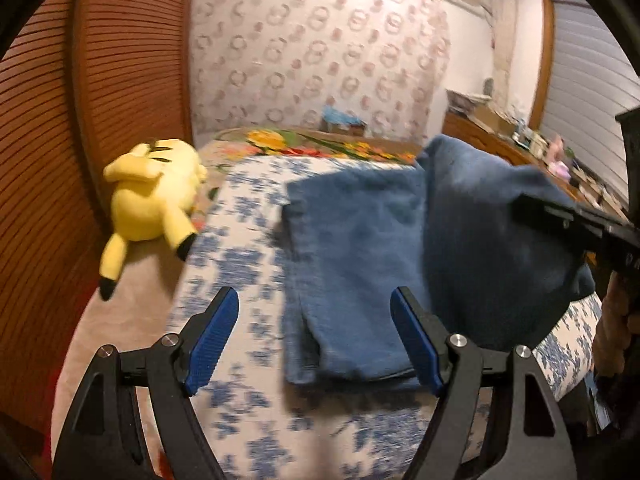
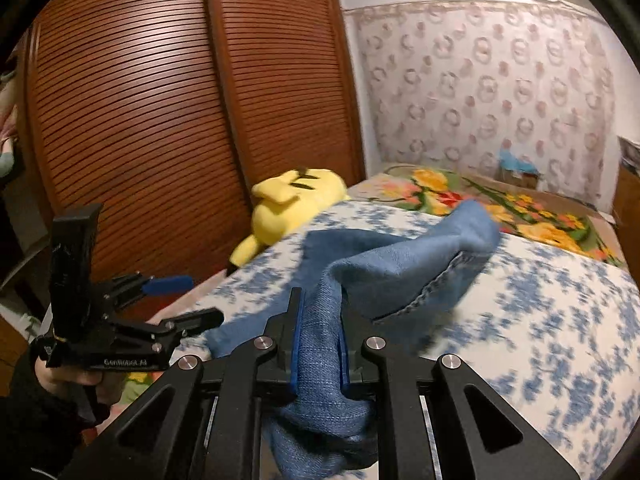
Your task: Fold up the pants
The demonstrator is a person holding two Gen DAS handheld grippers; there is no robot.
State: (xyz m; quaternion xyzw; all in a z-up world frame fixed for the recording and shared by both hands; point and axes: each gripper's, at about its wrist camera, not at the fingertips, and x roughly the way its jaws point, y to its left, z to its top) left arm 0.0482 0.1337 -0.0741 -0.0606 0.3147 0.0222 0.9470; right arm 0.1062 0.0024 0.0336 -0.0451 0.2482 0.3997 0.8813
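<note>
The blue denim pants (image 1: 360,248) lie partly folded on the blue-flowered bedspread (image 1: 240,248). Their right part (image 1: 492,240) is lifted off the bed. My left gripper (image 1: 316,340) is open and empty, hovering over the near edge of the flat part. My right gripper (image 2: 320,340) is shut on a bunch of the pants (image 2: 400,272) and holds it up above the bed; it also shows at the right edge of the left wrist view (image 1: 580,224). The left gripper shows open at the left of the right wrist view (image 2: 176,300).
A yellow plush toy (image 1: 156,196) lies at the bed's left edge beside the brown slatted wardrobe doors (image 1: 60,140). A flowered orange blanket (image 1: 320,144) covers the far end of the bed. A cluttered wooden dresser (image 1: 520,140) stands at the right.
</note>
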